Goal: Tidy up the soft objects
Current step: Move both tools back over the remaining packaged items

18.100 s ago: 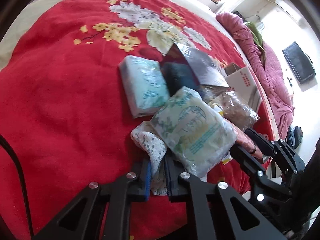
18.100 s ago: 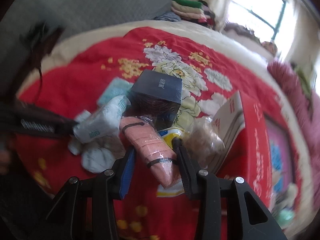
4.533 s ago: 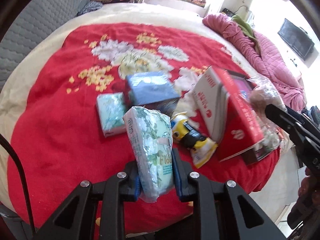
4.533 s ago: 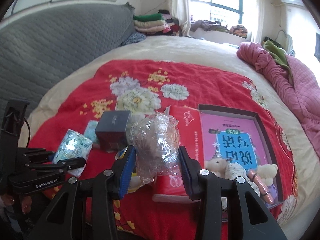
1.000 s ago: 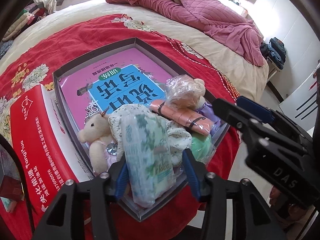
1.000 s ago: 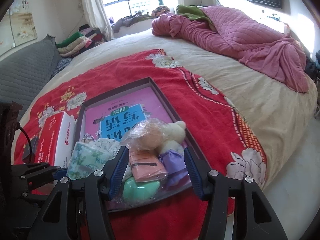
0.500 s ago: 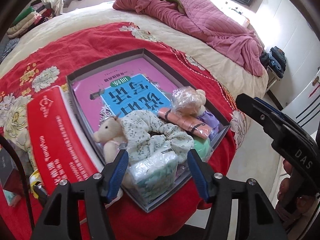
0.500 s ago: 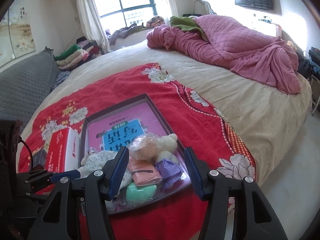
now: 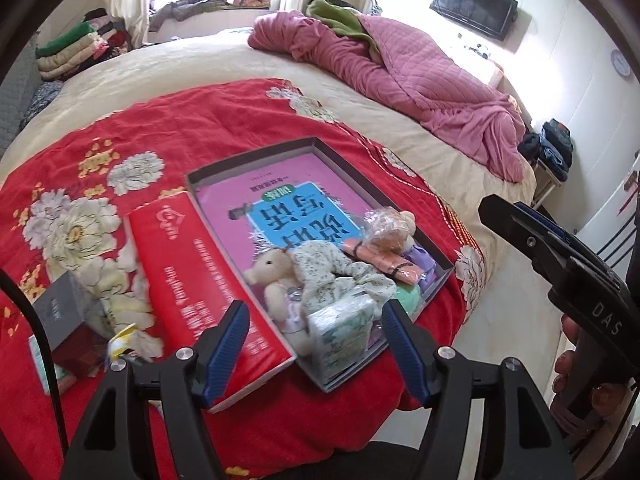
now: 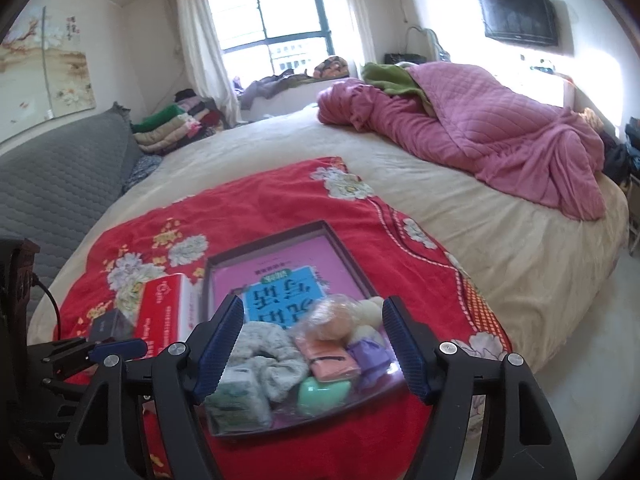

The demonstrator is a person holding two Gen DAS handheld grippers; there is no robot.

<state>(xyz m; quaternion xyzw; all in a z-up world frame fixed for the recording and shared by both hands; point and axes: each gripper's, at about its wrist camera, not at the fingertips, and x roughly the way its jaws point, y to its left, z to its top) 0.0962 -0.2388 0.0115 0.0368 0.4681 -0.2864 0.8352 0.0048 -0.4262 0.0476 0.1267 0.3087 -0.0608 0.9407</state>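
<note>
The shallow dark box [image 9: 256, 151] lies on the red blanket and holds the soft things. A green-white tissue pack [image 9: 340, 336] rests in its near corner beside a floral cloth [image 9: 340, 276], a plush toy [image 9: 274, 276], a pink roll [image 9: 384, 260] and a bagged item [image 9: 388, 224]. My left gripper [image 9: 318, 346] hovers above the pack, jaws opening, pads clear of it. My right gripper [image 10: 314, 344] hangs over the same box [image 10: 280, 236], jaws opening, nothing pressed between them. Below it lie the bagged item [image 10: 332, 320], pink roll [image 10: 328, 360] and tissue pack [image 10: 236, 400].
The red box lid [image 9: 192, 264] lies left of the box. A dark grey carton [image 9: 60, 312] and a yellow packet [image 9: 124, 340] sit further left. A pink quilt [image 9: 420, 76] is heaped at the back. The bed edge and floor [image 9: 512, 312] are to the right.
The left gripper let go of the tissue pack, which now lies in the box's near corner. Both grippers rose and drew back. The right jaws spread wider.
</note>
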